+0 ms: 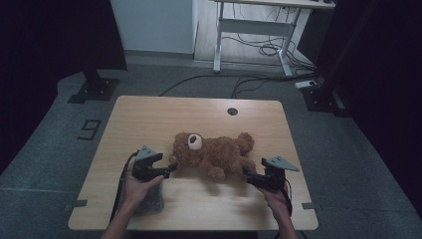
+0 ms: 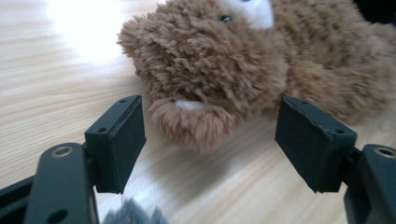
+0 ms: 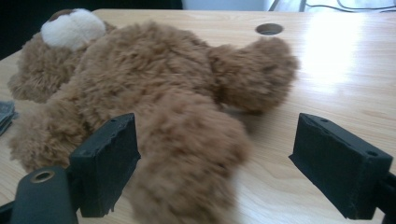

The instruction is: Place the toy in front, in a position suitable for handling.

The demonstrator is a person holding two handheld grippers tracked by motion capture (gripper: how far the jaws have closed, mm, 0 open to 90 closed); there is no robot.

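I hold 2 claws, both with jaws apart, nothing clamped. My left claw (image 1: 171, 168) points at the teddy bear (image 1: 214, 152), whose ear (image 2: 194, 119) sits just ahead, between the jaws, not touching them. My right claw (image 1: 247, 175) faces a leg (image 3: 187, 154) that lies between and just ahead of its jaws. Looks like I'm lining up both ends for a 2-point lift, judging from the spread. Bear lies flat on the wooden table (image 1: 149, 119), brown shaggy plush, white muzzle (image 1: 194, 142), limp and soft. Grey cloth (image 1: 154, 201) sits under my left hand (image 1: 137, 186).
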